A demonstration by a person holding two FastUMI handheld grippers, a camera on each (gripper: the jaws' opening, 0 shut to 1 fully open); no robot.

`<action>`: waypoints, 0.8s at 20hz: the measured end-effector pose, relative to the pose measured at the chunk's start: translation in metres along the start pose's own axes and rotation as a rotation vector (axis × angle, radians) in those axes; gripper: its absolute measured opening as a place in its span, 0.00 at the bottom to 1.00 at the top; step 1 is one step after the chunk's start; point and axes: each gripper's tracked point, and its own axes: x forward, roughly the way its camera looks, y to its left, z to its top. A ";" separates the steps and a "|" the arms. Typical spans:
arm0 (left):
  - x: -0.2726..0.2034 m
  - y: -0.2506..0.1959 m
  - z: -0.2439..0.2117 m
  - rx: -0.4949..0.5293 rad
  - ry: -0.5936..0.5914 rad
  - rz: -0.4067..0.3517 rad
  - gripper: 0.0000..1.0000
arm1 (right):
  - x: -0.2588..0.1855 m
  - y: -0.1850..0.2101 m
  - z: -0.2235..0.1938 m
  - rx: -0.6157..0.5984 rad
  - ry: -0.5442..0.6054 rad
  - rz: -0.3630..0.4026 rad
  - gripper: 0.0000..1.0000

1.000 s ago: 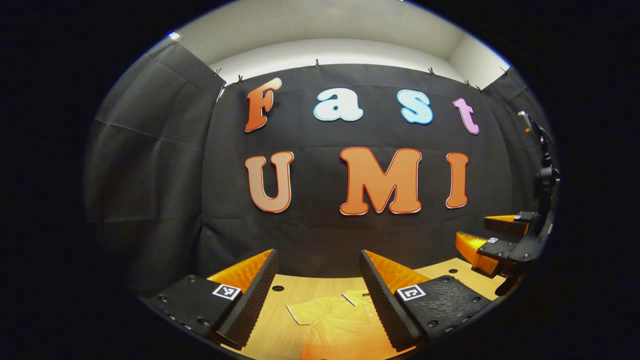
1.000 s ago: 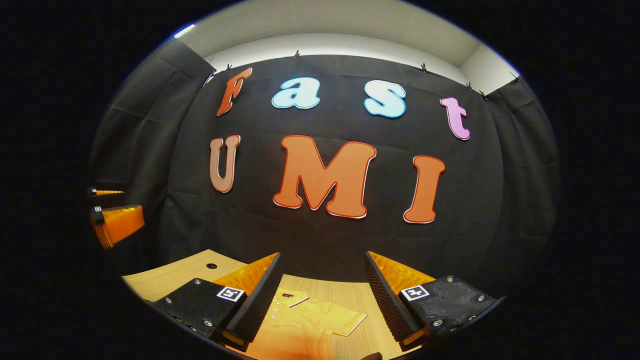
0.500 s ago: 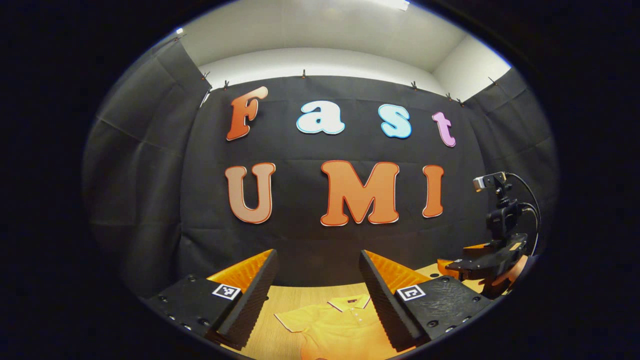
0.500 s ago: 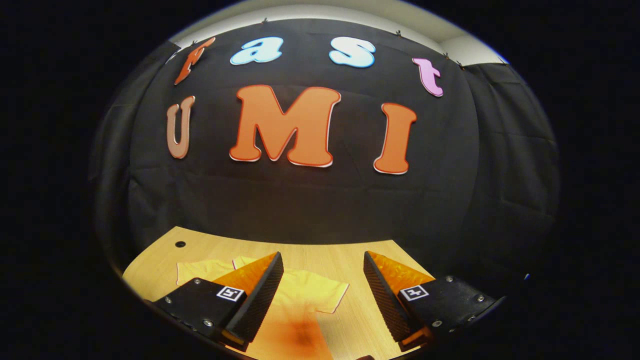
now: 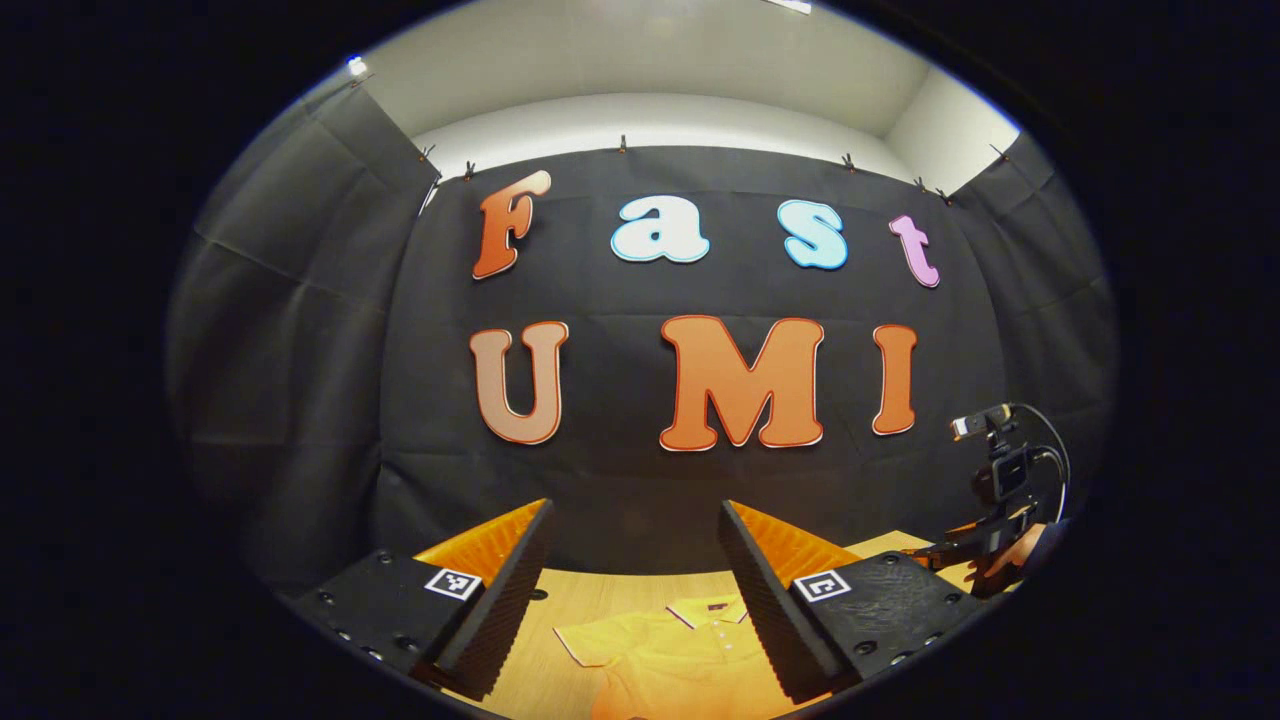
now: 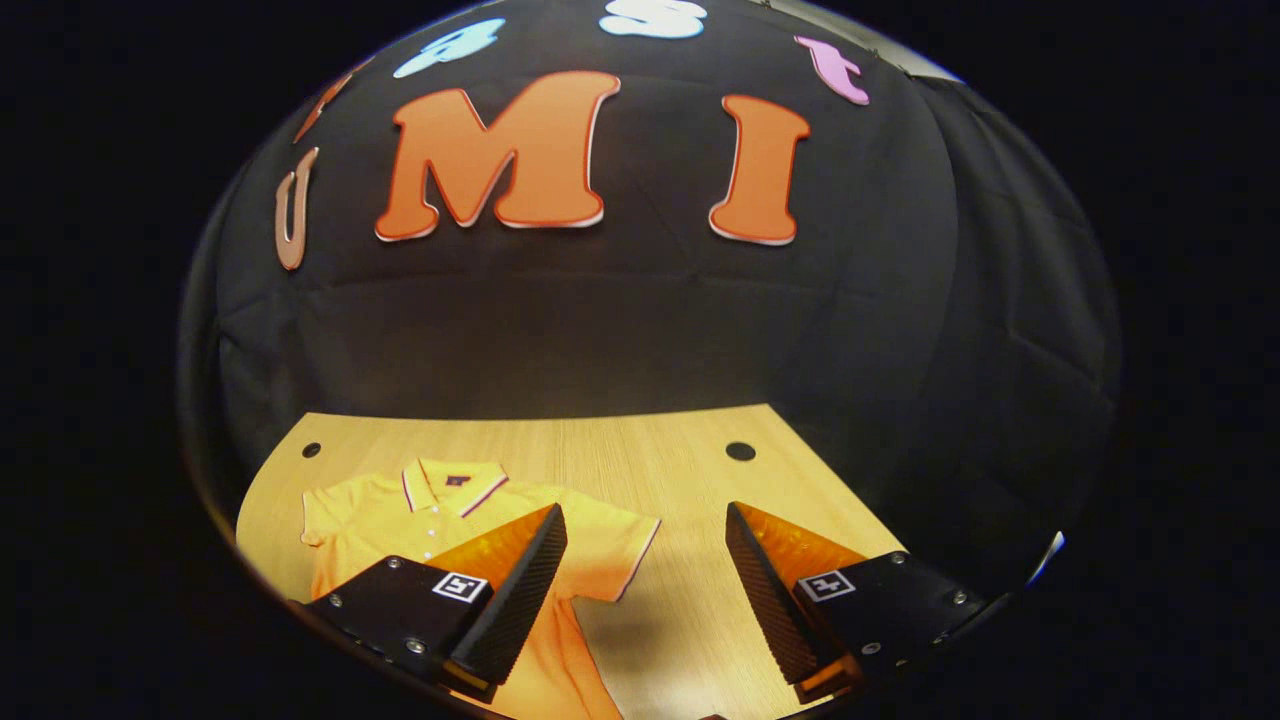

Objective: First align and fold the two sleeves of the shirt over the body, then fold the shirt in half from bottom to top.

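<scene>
Shirt (image 6: 430,520) lies flat on the table (image 6: 640,450), collar toward the back wall, both short sleeves spread out to the sides and unfolded; its lower part runs out of sight. In the left gripper view the shirt (image 5: 670,650) shows between the fingers, below them on the table (image 5: 570,600). Right gripper (image 6: 645,590) hangs above the table with jaws wide apart and nothing between them; one finger (image 6: 510,590) overlaps the shirt's sleeve in the picture, contact cannot be told. Left gripper (image 5: 635,590) is likewise spread wide and holding nothing. Two round holes (image 6: 740,451) sit near the table's far edge.
</scene>
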 end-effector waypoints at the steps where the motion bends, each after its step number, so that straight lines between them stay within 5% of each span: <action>1: 0.001 -0.002 -0.007 0.002 0.021 0.009 0.97 | 0.011 0.001 -0.006 0.015 0.044 0.015 0.97; 16: -0.002 0.012 -0.063 0.105 0.237 0.219 0.96 | 0.123 0.034 -0.084 0.092 0.560 0.181 0.95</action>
